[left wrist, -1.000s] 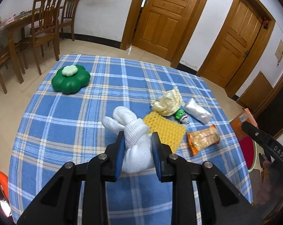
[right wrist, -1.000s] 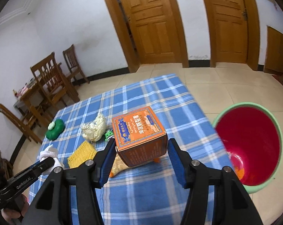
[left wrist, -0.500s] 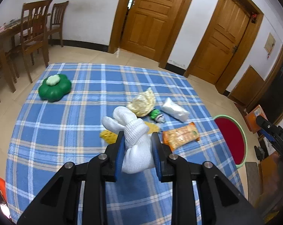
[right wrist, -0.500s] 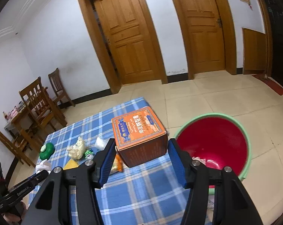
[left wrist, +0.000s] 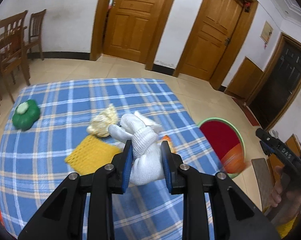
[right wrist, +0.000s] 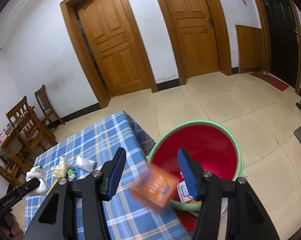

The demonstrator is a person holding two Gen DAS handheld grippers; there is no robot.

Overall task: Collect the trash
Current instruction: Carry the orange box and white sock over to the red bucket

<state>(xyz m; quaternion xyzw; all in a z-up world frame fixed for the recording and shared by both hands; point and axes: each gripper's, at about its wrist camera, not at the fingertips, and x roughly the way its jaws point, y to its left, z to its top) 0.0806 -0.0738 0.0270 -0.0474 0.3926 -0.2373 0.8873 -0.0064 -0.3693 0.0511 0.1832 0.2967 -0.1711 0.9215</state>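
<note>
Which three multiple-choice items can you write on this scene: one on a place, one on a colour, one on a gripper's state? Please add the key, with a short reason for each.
1. Where does the green toy lie?
A. in a bucket
B. on the checked cloth
C. on a chair

2. Which colour is the basin inside?
A. red
B. yellow
C. black

3. How is the left gripper?
A. open and empty
B. shut on an orange box
C. shut on the white sock

Key: 1 B, the toy rests near the cloth's left edge. 2 A, the wall under the green rim is red. 3 C, both pads press the sock.
</note>
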